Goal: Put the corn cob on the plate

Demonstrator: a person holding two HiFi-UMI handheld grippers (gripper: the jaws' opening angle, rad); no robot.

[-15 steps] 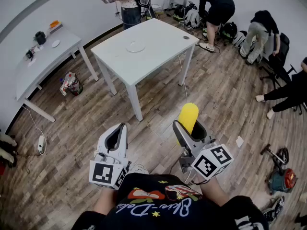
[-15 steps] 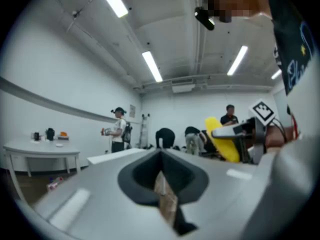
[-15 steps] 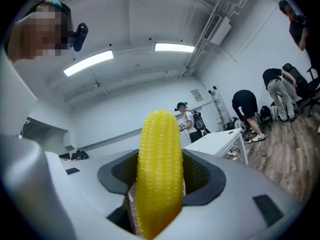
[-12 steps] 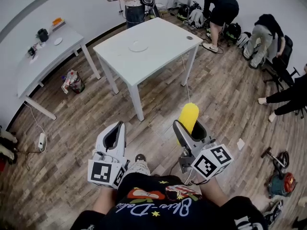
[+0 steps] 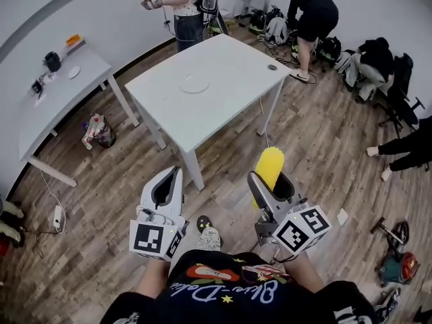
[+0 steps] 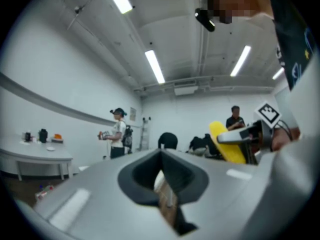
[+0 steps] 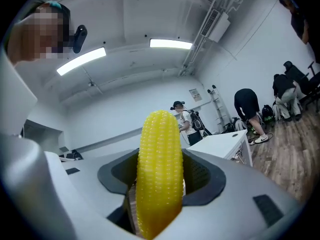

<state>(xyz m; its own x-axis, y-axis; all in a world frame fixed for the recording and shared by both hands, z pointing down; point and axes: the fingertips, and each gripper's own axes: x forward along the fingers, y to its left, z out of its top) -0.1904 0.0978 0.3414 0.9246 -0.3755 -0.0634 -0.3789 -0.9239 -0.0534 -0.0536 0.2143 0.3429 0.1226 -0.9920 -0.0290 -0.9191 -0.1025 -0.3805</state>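
Note:
The yellow corn cob (image 5: 269,167) stands upright between the jaws of my right gripper (image 5: 269,181), which is shut on it. In the right gripper view the corn cob (image 7: 159,164) fills the middle, with the jaws of that right gripper (image 7: 160,159) clamped on both its sides. A clear round plate (image 5: 194,84) lies on the white table (image 5: 229,63) ahead, some way beyond both grippers. My left gripper (image 5: 173,175) is held level beside the right one, shut and with nothing in it. Its own view shows the left gripper (image 6: 162,156) with jaws together and the corn cob (image 6: 223,140) off to the right.
A second white table (image 5: 57,93) with small items stands at the left wall, with a bag (image 5: 98,131) on the floor under it. A person (image 5: 182,5) stands behind the plate's table. Other people and bags (image 5: 317,25) crowd the back right. A tool (image 5: 393,262) lies on the floor at right.
The white table with the plate has come a little nearer and shifted in the head view. Both grippers keep their pose, and the corn cob stays in the right one.

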